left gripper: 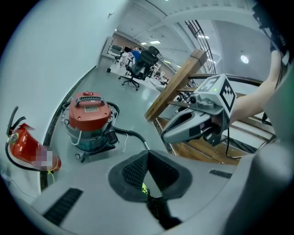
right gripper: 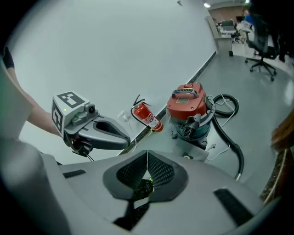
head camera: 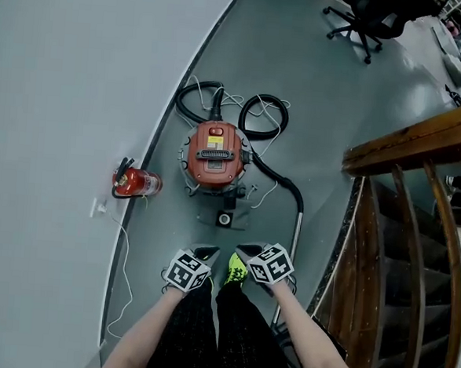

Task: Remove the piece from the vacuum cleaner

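The vacuum cleaner (head camera: 213, 156), a drum with a red lid, stands on the grey floor by the curved wall. Its black hose (head camera: 282, 179) loops behind it and runs forward to a metal tube (head camera: 296, 237). Both grippers hang close together in front of the person's legs, a good way short of the vacuum. My left gripper (head camera: 207, 253) is shut with nothing between its pads (left gripper: 138, 167). Beside it, my right gripper (head camera: 248, 251) is shut too and holds nothing. The vacuum (left gripper: 89, 120) lies ahead left in the left gripper view, and the vacuum (right gripper: 188, 110) ahead right in the right gripper view.
A red fire extinguisher (head camera: 136, 183) lies against the wall left of the vacuum, with a white cord (head camera: 123, 250) trailing along the baseboard. A wooden stair railing (head camera: 422, 149) borders the right side. A black office chair (head camera: 368, 20) stands far back.
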